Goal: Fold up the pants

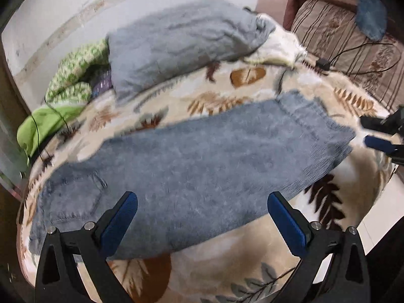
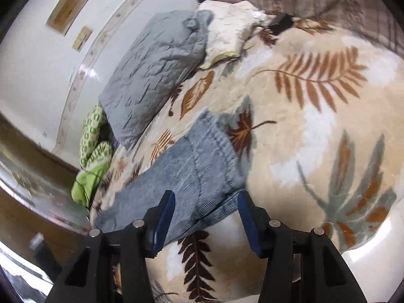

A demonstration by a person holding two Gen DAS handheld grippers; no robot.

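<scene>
Jeans (image 1: 202, 156) flat on blanket (image 1: 227, 260) (no containers).

I count one pair of jeans (image 1: 192, 156), one grey quilt (image 1: 176, 48), one leaf-print blanket (image 2: 315, 116), my two grippers (image 1: 202, 217) (image 2: 205, 217).

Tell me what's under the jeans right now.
The jeans lie flat on the leaf-patterned blanket, which shows all around them. Whatever sits directly beneath the denim is covered, so I cannot tell if anything else lies there.
</scene>
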